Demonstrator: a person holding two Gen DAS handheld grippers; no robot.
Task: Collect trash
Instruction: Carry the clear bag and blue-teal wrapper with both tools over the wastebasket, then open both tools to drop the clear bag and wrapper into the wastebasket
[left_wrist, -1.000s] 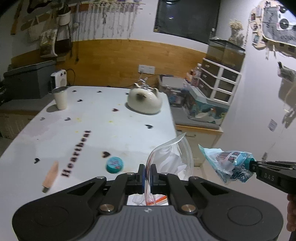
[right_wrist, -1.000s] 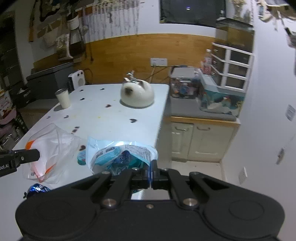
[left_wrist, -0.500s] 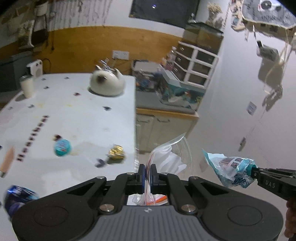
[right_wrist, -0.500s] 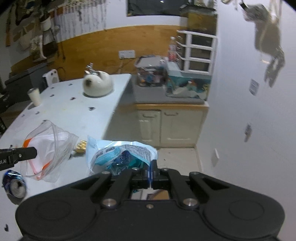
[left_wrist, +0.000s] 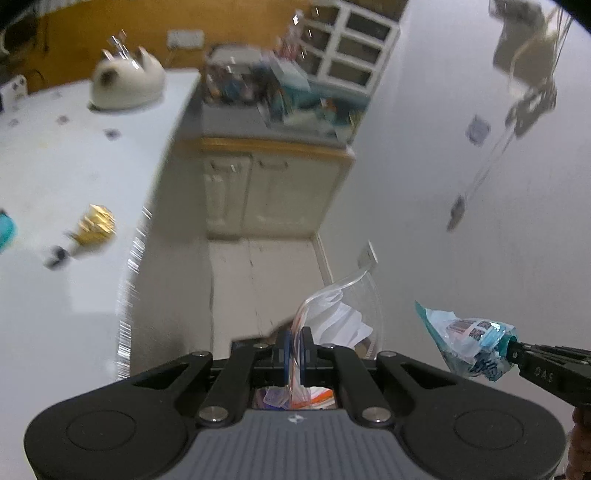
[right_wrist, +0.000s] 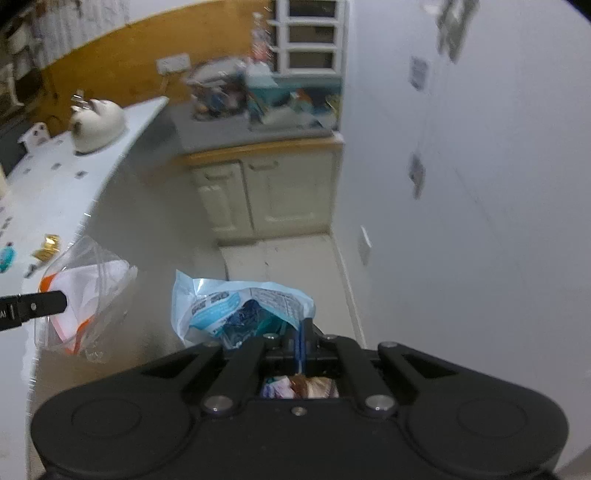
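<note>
Gold wrapper (left_wrist: 96, 224) is lying on the white table (left_wrist: 44, 170) at far left. Left gripper (left_wrist: 294, 349) is pinching a clear bag (left_wrist: 341, 314) off the table's edge; right gripper (right_wrist: 302, 345) is pinching a blue wrapper (right_wrist: 236, 306) beside it, above the floor (right_wrist: 291, 258).

Blurred countertop clutter (left_wrist: 280, 92); teal object (left_wrist: 5, 230) cut off at frame edge.

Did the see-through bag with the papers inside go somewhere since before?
Yes. The clear zip bag, pinched in the left gripper, was above the white table earlier; now it hangs past the table's edge, over the floor.
</note>
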